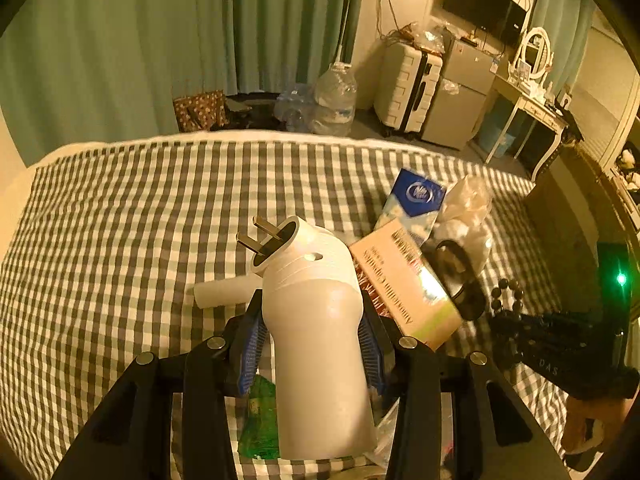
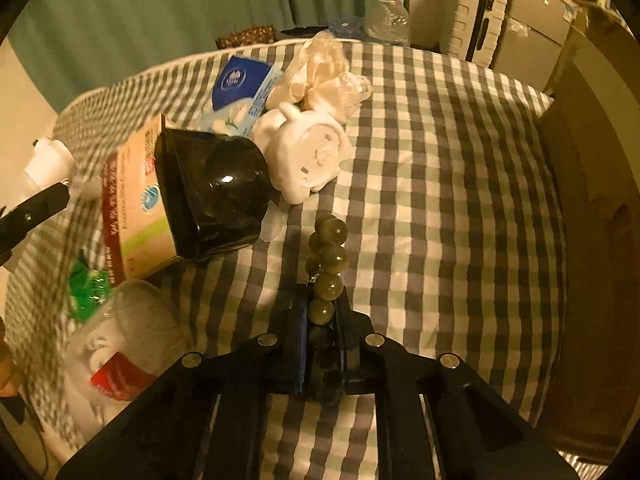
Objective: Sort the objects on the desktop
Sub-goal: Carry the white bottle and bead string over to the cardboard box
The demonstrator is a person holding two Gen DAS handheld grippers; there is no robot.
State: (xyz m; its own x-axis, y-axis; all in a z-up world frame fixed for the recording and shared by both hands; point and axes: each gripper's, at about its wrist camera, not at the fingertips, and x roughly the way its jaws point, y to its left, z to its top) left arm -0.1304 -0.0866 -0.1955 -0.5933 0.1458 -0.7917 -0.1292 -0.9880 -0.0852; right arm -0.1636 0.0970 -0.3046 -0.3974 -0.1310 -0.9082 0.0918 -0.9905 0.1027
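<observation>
Right-wrist view showed the right gripper (image 2: 322,320) with jaws pinched on a green bead bracelet (image 2: 326,264) lying on the checked bed (image 2: 440,200); the pick looked made, lifting next. Only the left-wrist view showed the left gripper (image 1: 312,336) clasping a white plug-in device (image 1: 316,340) above the bed.

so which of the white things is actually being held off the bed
The white plug-in device, with two metal prongs, clamped in the left gripper. The white plush toy lies on the checked sheet.
</observation>
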